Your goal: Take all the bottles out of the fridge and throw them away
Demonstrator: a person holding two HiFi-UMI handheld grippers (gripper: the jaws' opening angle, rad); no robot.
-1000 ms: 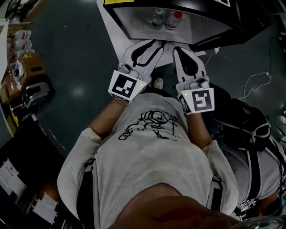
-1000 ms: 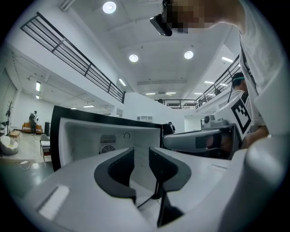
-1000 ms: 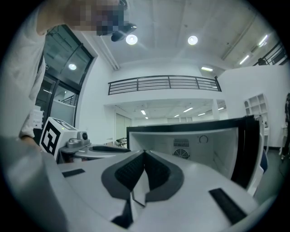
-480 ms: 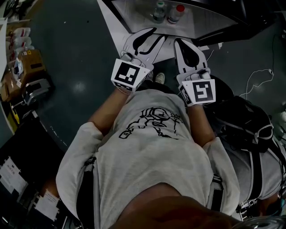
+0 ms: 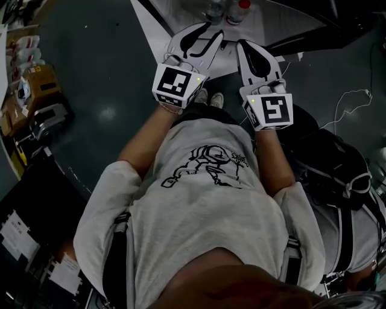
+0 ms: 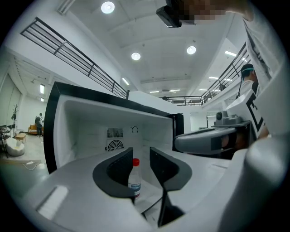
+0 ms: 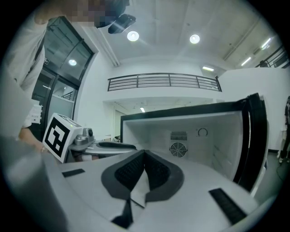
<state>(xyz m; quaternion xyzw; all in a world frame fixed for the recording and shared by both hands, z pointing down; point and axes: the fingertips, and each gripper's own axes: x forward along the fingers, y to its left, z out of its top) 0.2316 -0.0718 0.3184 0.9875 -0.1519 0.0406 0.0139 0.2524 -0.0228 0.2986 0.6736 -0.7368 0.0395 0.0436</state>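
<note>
While left tool (image 6: 141, 154) opens empty toward a slim red-capped bottle (image 6: 134, 180) — right tool (image 7: 144, 155) sits clenched.

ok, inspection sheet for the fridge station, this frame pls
Surface: fridge open, white inside.
Job's things: red-capped bottle and second bottle, both upright in the fridge.
Clutter: boxes to the person's left; black bag on the floor at right.
Grippers: left gripper jaws opening, red-capped bottle ahead in the gap, not gripped; right gripper shut, empty.
Cables: white cable loose on the floor at right.
Surroundings: dark floor; railings overhead.
</note>
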